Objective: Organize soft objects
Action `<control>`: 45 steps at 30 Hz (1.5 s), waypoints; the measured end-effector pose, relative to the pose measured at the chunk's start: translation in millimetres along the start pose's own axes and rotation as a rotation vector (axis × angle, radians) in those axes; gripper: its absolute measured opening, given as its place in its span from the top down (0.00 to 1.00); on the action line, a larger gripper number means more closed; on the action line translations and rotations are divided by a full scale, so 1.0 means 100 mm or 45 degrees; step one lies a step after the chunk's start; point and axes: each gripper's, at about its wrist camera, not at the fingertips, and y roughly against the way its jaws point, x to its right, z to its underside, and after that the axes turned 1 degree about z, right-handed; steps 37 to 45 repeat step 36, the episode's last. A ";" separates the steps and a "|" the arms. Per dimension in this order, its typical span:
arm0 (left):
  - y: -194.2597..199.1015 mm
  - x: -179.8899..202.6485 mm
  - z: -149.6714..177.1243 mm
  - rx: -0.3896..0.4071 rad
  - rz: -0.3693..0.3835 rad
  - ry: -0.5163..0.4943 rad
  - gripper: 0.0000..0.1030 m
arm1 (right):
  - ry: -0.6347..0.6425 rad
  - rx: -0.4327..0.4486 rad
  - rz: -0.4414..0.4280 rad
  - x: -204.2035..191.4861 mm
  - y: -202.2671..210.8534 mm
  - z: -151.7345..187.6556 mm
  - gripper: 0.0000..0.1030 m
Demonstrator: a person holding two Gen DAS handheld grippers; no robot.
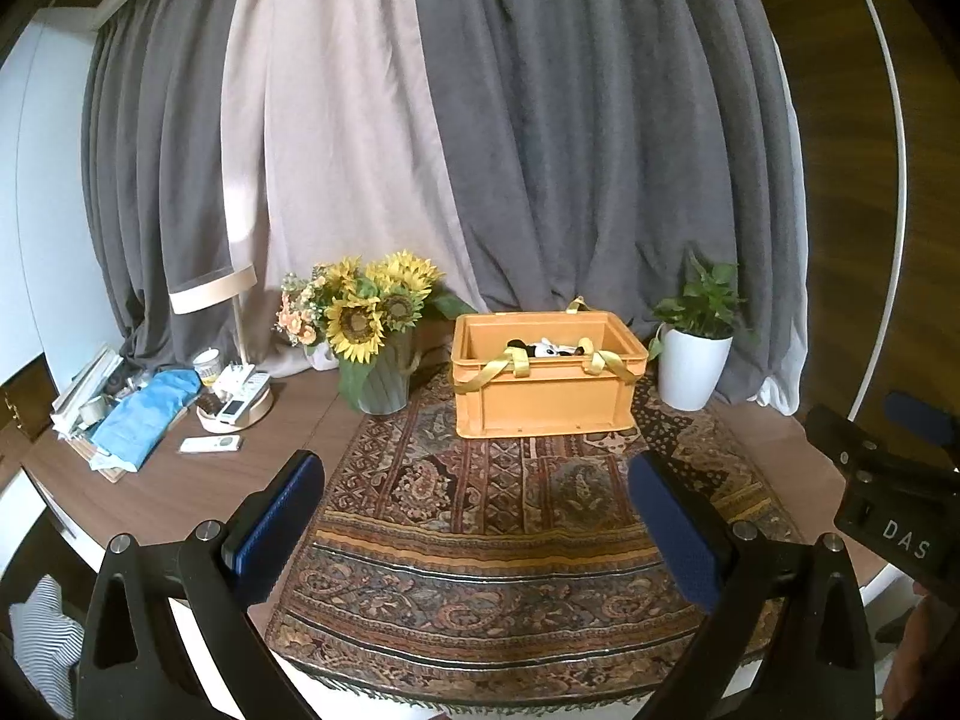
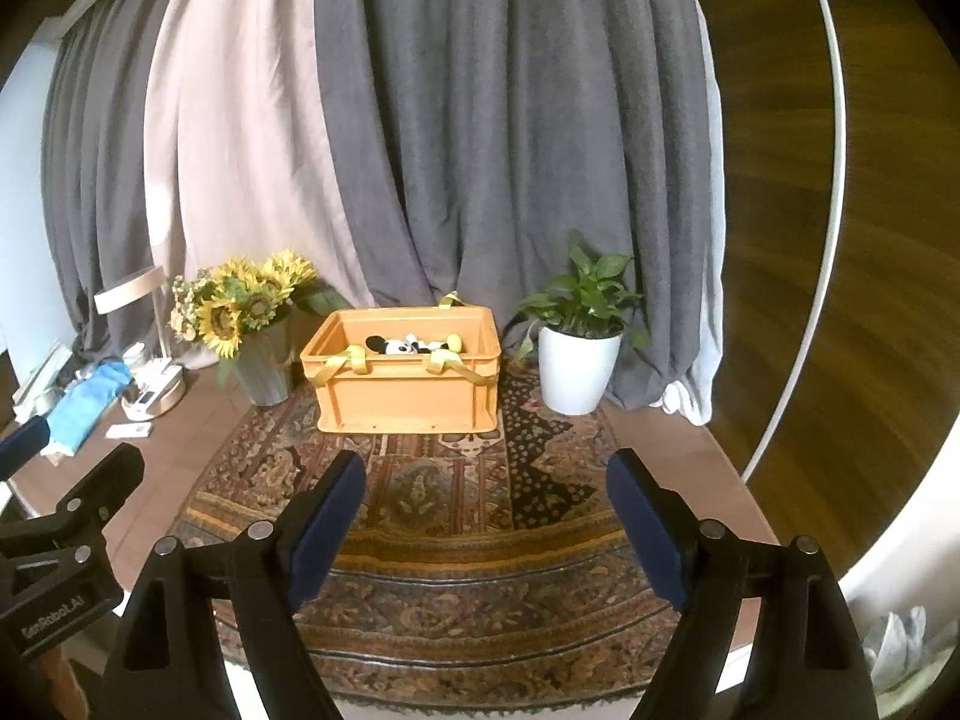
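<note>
Your left claw (image 1: 477,498) open, nothing between pads, low over rug (image 1: 480,540). Your right claw (image 2: 486,495) open too, empty. Crate (image 1: 543,390) sits on rug at bench back, between sunflowers (image 1: 366,312) and potted plant (image 1: 696,354). Plush toys (image 2: 399,347) lie inside crate, yellow straps (image 1: 498,369) over rim.

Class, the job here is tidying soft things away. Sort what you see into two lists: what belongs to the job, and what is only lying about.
Belongs to the job:
orange crate
panda plush toy inside it
yellow straps
left gripper, open
right gripper, open

Lying about:
sunflower vase
potted plant
desk lamp
remote control
blue cloth
patterned rug
</note>
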 end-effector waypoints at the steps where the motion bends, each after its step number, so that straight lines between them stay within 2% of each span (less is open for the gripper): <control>1: 0.01 0.00 0.01 0.002 0.003 -0.001 0.00 | 0.001 0.000 -0.001 0.01 0.02 0.01 0.19; 25: 0.18 0.20 0.08 0.010 0.018 -0.013 0.00 | -0.002 -0.001 0.010 0.24 0.20 0.14 0.19; 45: 0.18 0.20 0.07 0.012 0.020 -0.018 0.00 | -0.003 0.002 0.011 0.25 0.21 0.14 0.19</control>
